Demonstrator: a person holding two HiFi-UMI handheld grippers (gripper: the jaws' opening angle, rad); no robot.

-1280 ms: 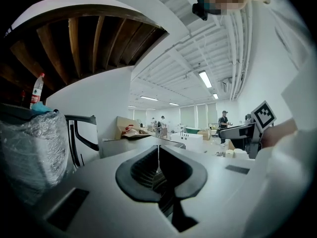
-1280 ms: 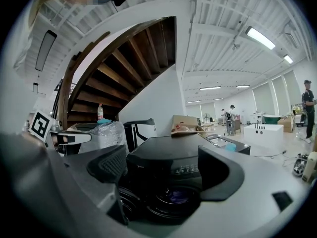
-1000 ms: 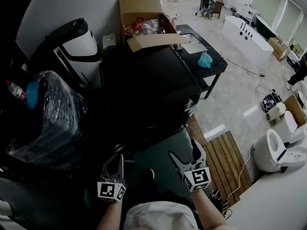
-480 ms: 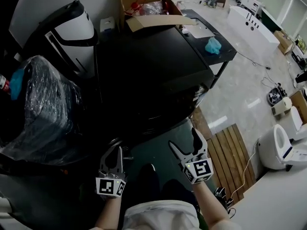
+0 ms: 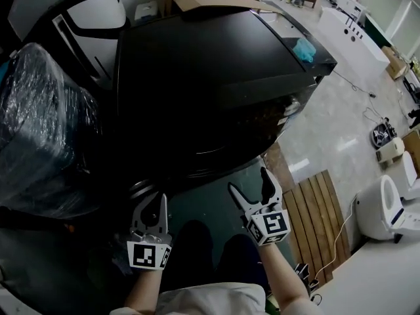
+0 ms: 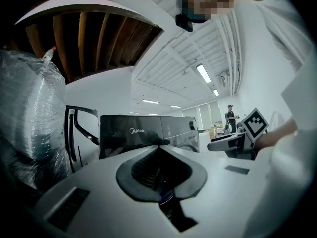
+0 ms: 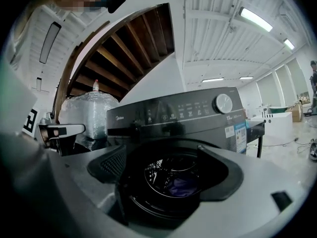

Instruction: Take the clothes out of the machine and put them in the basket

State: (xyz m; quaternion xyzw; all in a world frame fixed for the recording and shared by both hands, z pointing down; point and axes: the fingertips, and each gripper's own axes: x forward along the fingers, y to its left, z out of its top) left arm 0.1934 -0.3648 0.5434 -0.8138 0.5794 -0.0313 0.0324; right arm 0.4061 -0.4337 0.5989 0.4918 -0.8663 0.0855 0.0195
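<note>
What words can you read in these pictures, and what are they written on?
"Midea": on the washing machine's dark front panel.
The sticker and the markings by the dial: too small to read.

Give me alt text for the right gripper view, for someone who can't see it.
The right gripper, jaws apart and empty, faces a dark front-loading washing machine; a purple cloth shows inside it. The left gripper is at the left edge.
</note>
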